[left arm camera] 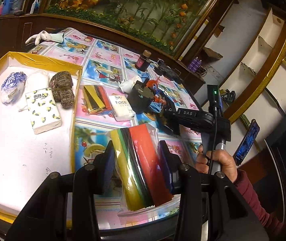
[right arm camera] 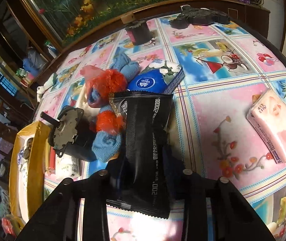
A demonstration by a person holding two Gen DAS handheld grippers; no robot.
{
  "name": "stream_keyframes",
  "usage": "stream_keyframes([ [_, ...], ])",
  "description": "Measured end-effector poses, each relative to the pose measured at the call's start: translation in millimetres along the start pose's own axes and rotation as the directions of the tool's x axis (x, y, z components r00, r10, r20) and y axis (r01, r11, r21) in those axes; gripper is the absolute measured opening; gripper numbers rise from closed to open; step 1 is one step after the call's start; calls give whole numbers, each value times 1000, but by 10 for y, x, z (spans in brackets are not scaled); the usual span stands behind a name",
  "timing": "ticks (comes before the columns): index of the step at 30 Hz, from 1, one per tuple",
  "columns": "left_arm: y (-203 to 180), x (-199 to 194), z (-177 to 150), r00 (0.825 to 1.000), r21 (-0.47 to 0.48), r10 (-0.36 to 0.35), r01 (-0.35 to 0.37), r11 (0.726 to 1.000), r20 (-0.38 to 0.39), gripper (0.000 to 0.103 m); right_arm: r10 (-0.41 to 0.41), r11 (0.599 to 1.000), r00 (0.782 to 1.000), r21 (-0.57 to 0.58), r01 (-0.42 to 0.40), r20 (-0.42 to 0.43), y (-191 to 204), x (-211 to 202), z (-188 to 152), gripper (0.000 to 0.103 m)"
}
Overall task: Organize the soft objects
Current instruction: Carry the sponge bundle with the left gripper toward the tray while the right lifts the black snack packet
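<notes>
Left gripper (left arm camera: 137, 166) clamping clear bag of coloured sheets (left arm camera: 143, 164), holding it above tablecloth (left arm camera: 102, 60) just beside gold-rimmed tray (left arm camera: 32, 59); tissue pack (left arm camera: 43, 110), knitted bundle (left arm camera: 61, 87) lying inside tray

Right gripper (right arm camera: 143, 166) nearly closed, pinching black packet (right arm camera: 147, 150) beside blue tissue pack (right arm camera: 155, 78); pink tissue pack (right arm camera: 275, 124) lying well apart

A printed cloth (right arm camera: 219, 92) of pink and blue squares with drinks and fruit covers the counter. On it stand a dark bottle (left arm camera: 142, 61) with a tan cap and, near it, a black gadget (left arm camera: 168, 71) lying flat. A grey metal motor (right arm camera: 65, 128) with a stub shaft lies among the clutter. Behind the counter runs a glass panel (left arm camera: 135, 6) painted with bamboo and orange flowers. A phone (left arm camera: 247, 142) leans upright at the right.
</notes>
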State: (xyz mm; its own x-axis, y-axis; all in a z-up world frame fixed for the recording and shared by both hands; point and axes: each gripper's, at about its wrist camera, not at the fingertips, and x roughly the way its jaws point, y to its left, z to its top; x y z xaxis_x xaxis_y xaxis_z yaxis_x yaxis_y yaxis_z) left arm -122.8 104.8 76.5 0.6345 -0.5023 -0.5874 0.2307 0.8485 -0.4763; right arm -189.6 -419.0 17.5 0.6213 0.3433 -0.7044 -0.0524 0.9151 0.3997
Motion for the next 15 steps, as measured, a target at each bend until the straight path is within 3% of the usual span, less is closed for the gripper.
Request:
stream_keyframes([
  [9, -152, -68, -42, 1000, 29, -7, 7, 1000, 4, 40, 37, 999, 995, -9, -37, 92, -148, -587, -253, 29],
  [15, -162, -186, -44, 1000, 29, -5, 4, 1000, 24, 40, 93, 995, 987, -53, -87, 129, -27, -948, -401, 29],
])
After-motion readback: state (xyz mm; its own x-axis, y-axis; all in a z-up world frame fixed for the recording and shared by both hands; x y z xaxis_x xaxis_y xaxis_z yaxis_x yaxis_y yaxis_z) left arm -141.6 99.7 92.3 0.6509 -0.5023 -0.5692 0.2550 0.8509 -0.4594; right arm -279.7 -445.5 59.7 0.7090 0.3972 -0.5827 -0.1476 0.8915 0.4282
